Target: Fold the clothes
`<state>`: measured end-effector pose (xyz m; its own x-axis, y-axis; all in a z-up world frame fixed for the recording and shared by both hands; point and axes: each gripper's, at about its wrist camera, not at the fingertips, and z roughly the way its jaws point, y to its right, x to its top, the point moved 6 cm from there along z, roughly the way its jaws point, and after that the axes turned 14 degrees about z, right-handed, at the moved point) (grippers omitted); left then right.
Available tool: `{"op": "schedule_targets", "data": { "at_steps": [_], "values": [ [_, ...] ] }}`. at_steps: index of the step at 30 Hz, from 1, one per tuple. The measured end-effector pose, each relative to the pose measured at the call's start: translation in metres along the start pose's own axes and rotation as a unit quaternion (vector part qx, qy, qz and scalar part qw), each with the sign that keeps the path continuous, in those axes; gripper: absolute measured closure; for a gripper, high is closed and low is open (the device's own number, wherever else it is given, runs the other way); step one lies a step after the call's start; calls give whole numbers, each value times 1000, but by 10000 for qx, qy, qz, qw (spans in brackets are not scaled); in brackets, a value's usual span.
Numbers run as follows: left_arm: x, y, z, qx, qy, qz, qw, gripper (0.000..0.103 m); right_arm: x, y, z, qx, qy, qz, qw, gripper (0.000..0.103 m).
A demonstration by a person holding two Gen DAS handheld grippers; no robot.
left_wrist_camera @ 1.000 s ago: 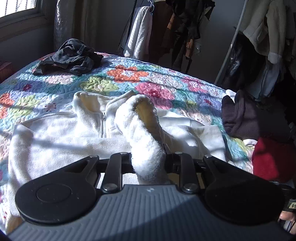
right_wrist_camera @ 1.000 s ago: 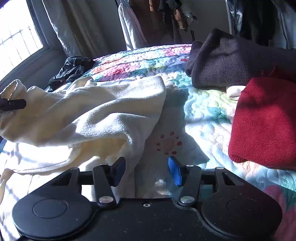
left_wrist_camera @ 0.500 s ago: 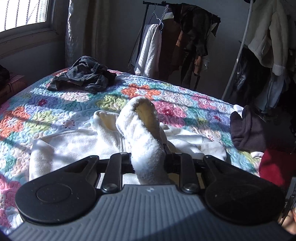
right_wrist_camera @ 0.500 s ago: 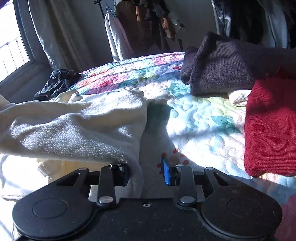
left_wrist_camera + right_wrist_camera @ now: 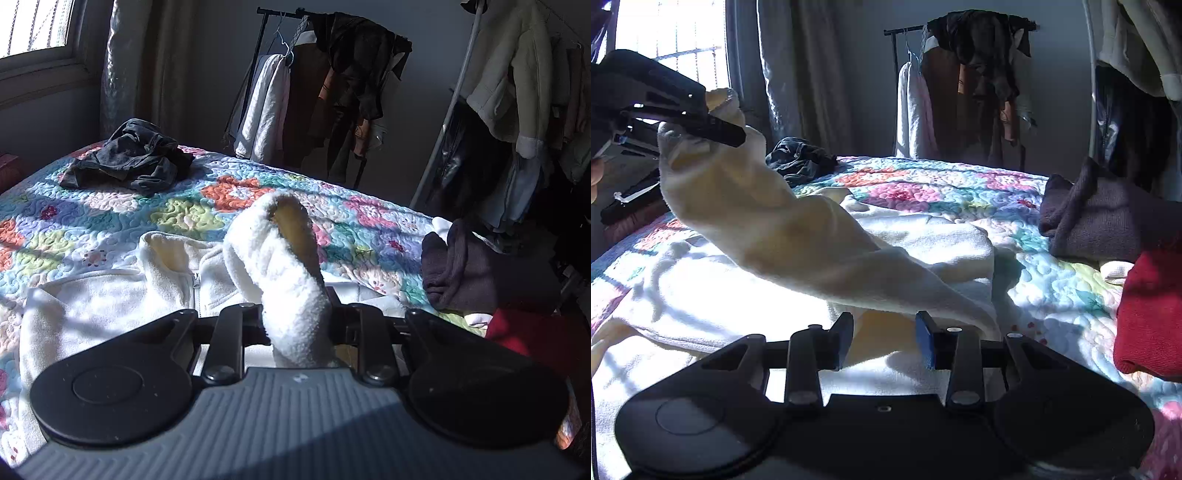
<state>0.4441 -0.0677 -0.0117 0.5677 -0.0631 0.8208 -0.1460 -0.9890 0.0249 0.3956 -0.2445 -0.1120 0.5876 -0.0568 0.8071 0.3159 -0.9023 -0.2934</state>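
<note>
No writing can be read anywhere. The left gripper [image 5: 295, 317] is clamped on the sleeve cuff [image 5: 284, 266] of the cream fleece jacket [image 5: 110, 295], lifting it above the floral quilt [image 5: 184, 218], where the jacket body lies flat. The right gripper [image 5: 884, 339] hovers over the fleece, jaws apart and empty. Bare quilt lies beyond the collar (up to a dark crumpled garment [image 5: 129, 158]). Only the right view shows the sleeve [image 5: 798, 236] stretched taut; folded maroon [image 5: 1108, 218] and red knits [image 5: 1152, 314] crowd the right edge.
</note>
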Motion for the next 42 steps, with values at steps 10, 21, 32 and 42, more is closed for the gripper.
{"op": "schedule_targets", "data": {
  "at_steps": [10,21,32,42],
  "values": [
    [-15,-9,-14,-153,-193,-185,9995,80,-8,7,73,382,-635,39,9972,65],
    [-41,-35,-17,408,-669,-268,9966,79,-29,17,79,39,-1405,57,9901,45],
    [-85,-64,15,597,-971,-379,9928,79,1,-6,21,1142,-936,-496,9878,41],
    [-45,-61,-21,217,-278,-524,9980,79,-10,6,84,945,-854,848,9882,43]
  ]
}}
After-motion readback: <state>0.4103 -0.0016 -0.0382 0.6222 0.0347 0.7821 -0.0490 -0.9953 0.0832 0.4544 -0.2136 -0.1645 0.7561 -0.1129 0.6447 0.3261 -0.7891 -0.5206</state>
